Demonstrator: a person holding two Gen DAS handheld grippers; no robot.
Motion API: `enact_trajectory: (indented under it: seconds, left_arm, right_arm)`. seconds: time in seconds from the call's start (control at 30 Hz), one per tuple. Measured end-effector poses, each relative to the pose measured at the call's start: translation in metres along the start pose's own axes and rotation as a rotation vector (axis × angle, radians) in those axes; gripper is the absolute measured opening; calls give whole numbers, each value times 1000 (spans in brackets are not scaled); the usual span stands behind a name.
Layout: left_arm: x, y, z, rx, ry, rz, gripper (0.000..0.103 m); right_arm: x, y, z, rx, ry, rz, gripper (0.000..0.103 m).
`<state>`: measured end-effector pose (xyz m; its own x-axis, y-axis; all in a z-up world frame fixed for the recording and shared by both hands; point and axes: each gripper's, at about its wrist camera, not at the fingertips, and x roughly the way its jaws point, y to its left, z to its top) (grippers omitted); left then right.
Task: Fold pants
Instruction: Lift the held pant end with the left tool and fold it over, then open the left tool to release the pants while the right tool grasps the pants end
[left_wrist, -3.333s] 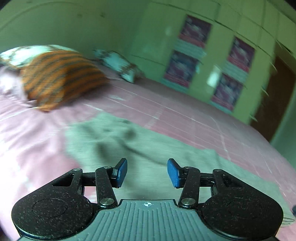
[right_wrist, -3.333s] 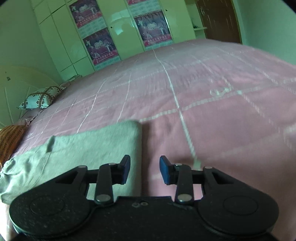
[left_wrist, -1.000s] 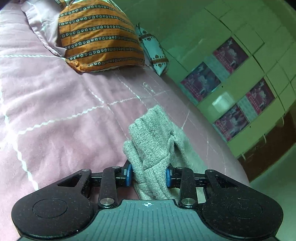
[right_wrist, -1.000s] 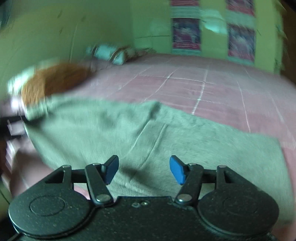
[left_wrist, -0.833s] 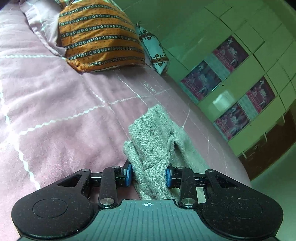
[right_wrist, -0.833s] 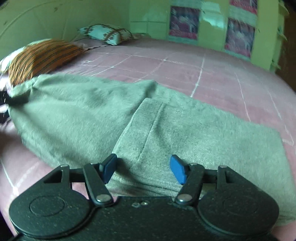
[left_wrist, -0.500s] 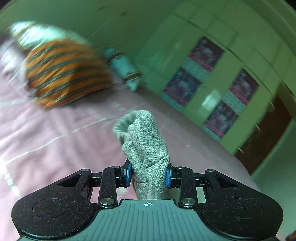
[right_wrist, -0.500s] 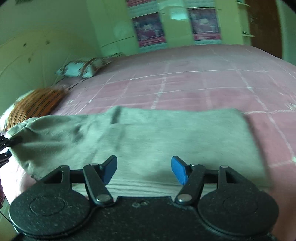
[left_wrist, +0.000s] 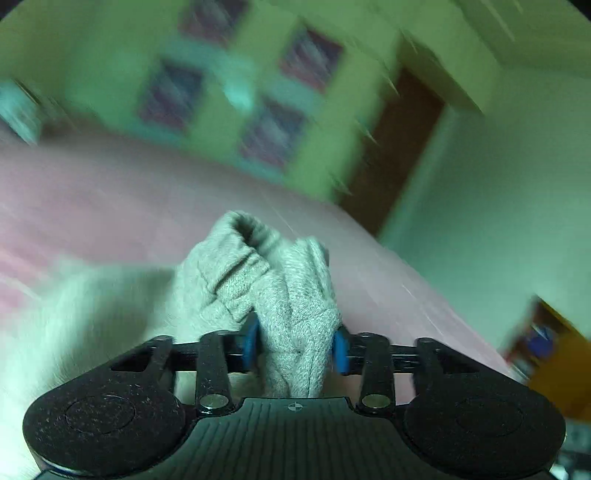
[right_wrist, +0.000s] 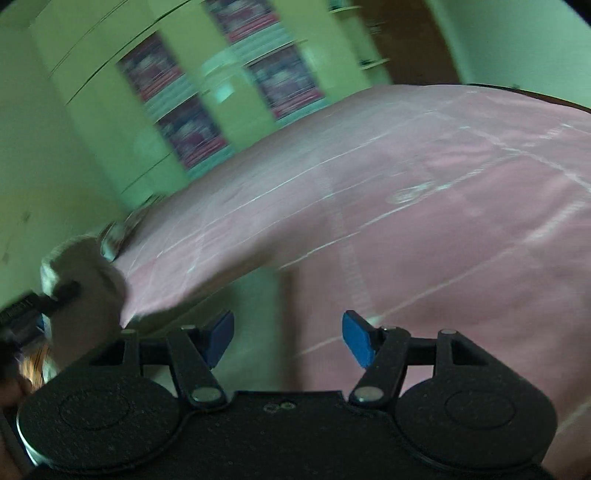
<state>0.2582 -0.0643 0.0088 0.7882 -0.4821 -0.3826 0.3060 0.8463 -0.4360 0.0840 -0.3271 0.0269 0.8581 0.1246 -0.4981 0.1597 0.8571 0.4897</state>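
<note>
Grey knit pants (left_wrist: 273, 295) bunched between the blue fingers (left_wrist: 251, 341) of the left gripper (left_wrist: 295, 345), jaws easing open yet pads at both flanks of the wad, cloth rising toward 12 o'clock and spilling to 9 o'clock over the pink bedspread (left_wrist: 92, 206). Angled down toward the bed, frame smeared with blur. Over on the right gripper (right_wrist: 288, 338): fingers (right_wrist: 356, 338) spread wide, nothing between them, hanging above the pink bedspread (right_wrist: 443, 240), tilted downward too. Seen only from the right wrist: the left gripper (right_wrist: 59, 291) out at 9 o'clock with a pale lump of pants (right_wrist: 85, 288) clamped in it, more grey cloth trailing toward 6 o'clock. Seen only from the left wrist: a brown door (left_wrist: 399, 147) at 1 o'clock. Posters on the green wardrobe (right_wrist: 110, 110) in both.
</note>
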Motion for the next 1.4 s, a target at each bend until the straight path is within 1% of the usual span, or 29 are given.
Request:
enact_trajectory:
  seconds: [0.03,0.07,0.1,0.13,0.17,0.23,0.33,0.43,0.47,0.5,0.57,0.6,0.67,0.7,0.77,0.83,0.9,0.97,1.0,1.03,1.1,1.17,1.2,1.23,1.27,1.3,1.33,1.37,1.4]
  left_arm:
    - [6,-10,-11,-7,32,-26,51]
    - [2,-15,-20,-13,18,-61,59]
    - [-7,-17,-27,-12,-13,-85,64]
    - [-16,-16,-30,-10,-26,-66,65]
    - [-26,-11,-31,-13,-22,-34,66]
    - [-51,5,-30,-31,-49,5,66]
    - [-98,32,-28,-35,-89,84,66]
    - [-143,60,-36,-2,-81,164,66]
    - [-158,67,-41,16,-74,194,66]
    - [-170,77,-45,22,-66,222,66]
    - [-189,92,-53,16,-54,265,66]
    - [-200,98,-59,10,-48,281,66]
    - [-207,106,-68,-2,-32,296,66]
    - [-213,110,-72,4,-23,299,66]
    - [-209,113,-74,36,-2,300,66]
    - [-212,113,-78,63,9,285,66]
    - [-206,114,-79,92,24,270,66]
    - [-188,103,-77,132,42,252,67]
    - [-184,98,-76,152,51,247,67]
    - [-180,93,-75,173,59,246,67]
    - [-169,85,-72,214,71,253,68]
    - [-159,81,-67,242,57,293,69]
    - [-153,83,-64,238,43,323,71]
    - [-149,87,-61,211,27,353,73]
    - [-146,92,-57,177,11,363,75]
    - [-144,96,-55,148,11,364,75]
    - [-142,96,-52,148,24,368,75]
    - [-145,92,-51,163,15,358,75]
    - [-151,87,-51,175,-10,337,75]
  right_arm:
    - [-2,-11,4,31,-8,-9,60]
    - [-3,-21,7,61,-13,-19,60]
    - [-7,-31,10,85,-18,-25,60]
    - [-9,-39,12,99,-24,-23,60]
    - [-10,-42,11,106,-26,-15,60]
    - [-6,-40,7,119,-16,27,60]
    - [8,-29,0,150,41,136,59]
    - [24,-13,-9,209,107,251,59]
    - [30,-9,-11,236,134,266,59]
    - [40,-5,-14,265,168,274,56]
    - [50,0,-17,305,202,292,54]
    - [55,2,-18,315,221,286,54]
    - [68,6,-23,349,282,252,53]
    - [72,8,-24,367,276,253,52]
    - [74,14,-24,369,267,239,51]
    - [72,23,-25,345,246,227,51]
    - [82,31,-24,304,261,187,52]
    - [92,30,-29,287,296,155,52]
    - [93,33,-28,287,288,137,46]
    - [89,37,-26,266,277,132,37]
    - [78,61,-19,164,231,164,32]
    - [65,84,-9,109,181,220,31]
    - [59,95,-3,89,162,242,30]
    - [53,106,3,77,153,271,30]
    - [48,118,10,65,146,299,30]
    - [43,130,16,50,137,328,29]
    - [39,138,22,44,127,356,24]
    - [34,147,28,42,118,387,22]
    - [31,156,33,26,117,406,22]
